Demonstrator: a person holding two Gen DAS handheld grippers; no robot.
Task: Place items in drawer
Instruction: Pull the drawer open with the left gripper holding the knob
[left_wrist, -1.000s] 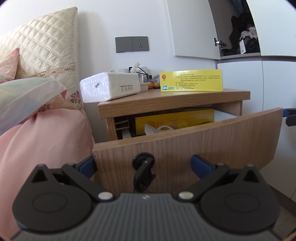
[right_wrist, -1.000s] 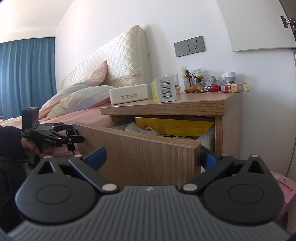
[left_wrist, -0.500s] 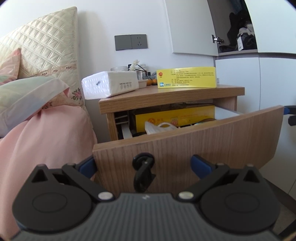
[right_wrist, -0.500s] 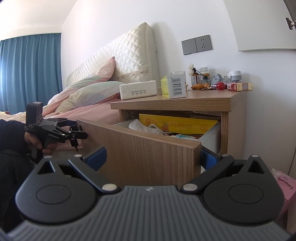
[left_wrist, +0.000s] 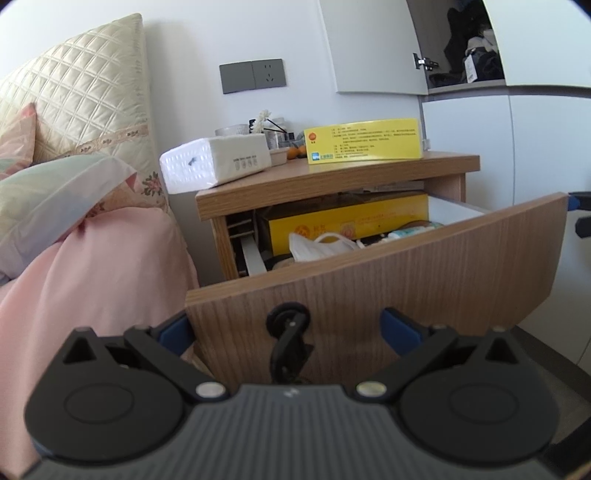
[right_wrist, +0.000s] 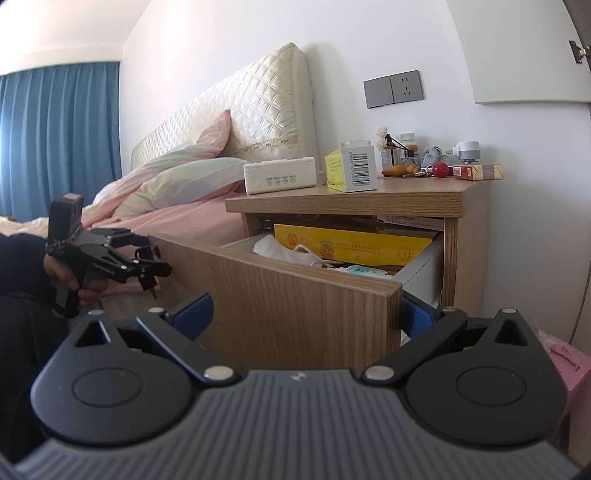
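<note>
Wide-spread, both hand-held grippers against drawer front.

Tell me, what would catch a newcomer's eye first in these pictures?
Probably the open wooden drawer filling the foreground, pulled out from the nightstand beside the bed. Inside it lies a long yellow box behind a crumpled white bag; a second yellow box stands on top.

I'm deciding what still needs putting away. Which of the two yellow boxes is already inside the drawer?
The long flat yellow box at the back of the open drawer. The other yellow box, barcode end showing, stands on the nightstand top.
</note>
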